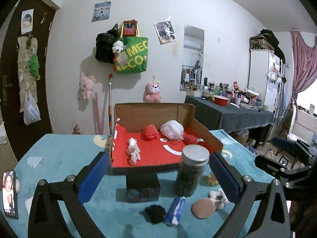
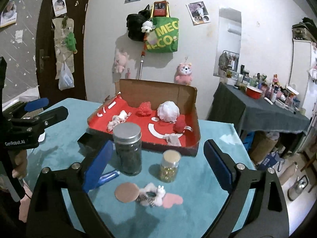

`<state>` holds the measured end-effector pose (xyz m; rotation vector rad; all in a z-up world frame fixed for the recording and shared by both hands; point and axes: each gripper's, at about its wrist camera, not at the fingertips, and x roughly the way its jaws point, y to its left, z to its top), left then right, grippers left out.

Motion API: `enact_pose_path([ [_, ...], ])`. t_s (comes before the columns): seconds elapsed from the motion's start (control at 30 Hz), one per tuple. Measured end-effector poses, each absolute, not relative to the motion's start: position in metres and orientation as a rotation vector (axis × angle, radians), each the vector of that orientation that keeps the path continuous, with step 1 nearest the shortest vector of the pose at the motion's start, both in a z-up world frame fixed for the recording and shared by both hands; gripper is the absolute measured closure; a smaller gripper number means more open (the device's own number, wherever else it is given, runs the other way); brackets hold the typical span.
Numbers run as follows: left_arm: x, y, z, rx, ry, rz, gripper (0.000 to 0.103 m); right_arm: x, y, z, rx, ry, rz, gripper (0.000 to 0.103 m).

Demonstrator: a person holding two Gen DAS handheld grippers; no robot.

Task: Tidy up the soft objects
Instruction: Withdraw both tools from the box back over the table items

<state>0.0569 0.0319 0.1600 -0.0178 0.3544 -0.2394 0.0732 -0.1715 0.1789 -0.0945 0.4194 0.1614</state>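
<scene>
A cardboard box with a red floor [image 1: 154, 154] [image 2: 190, 127] stands on the teal table and holds a white puff [image 1: 172, 129] [image 2: 168, 111], red puffs [image 1: 151, 131] [image 2: 144, 109] and a small white plush [image 1: 134, 151] [image 2: 116, 120]. On the table in front lie a black fuzzy piece [image 1: 155, 213], a blue-white roll [image 1: 175, 210], a tan round pad [image 1: 203, 207] [image 2: 126, 192], a furry scrunchie [image 1: 218, 197] [image 2: 151, 195] and a pink pad [image 2: 172, 200]. My left gripper [image 1: 158, 176] is open and empty. My right gripper [image 2: 158, 168] is open and empty above the scrunchie.
A tall dark jar with a metal lid [image 1: 191, 171] [image 2: 128, 148] and a small jar of yellow bits [image 2: 169, 165] stand in front of the box. A black block [image 1: 143, 187] props the box. A phone [image 1: 9, 193] lies at the left table edge. A cluttered side table [image 2: 261, 107] stands at the right.
</scene>
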Motion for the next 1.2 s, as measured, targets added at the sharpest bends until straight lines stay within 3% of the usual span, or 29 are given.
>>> enact_pose_path([
  [0.53,0.033,0.024,0.100,-0.025,0.424,-0.230,0.000,0.034,-0.173,0.119,-0.066,0.387,0.070,0.009],
  [1.2,0.046,0.021,0.042,-0.018,0.574,-0.195,0.000,0.045,-0.174,0.048,-0.012,0.545,0.047,0.009],
])
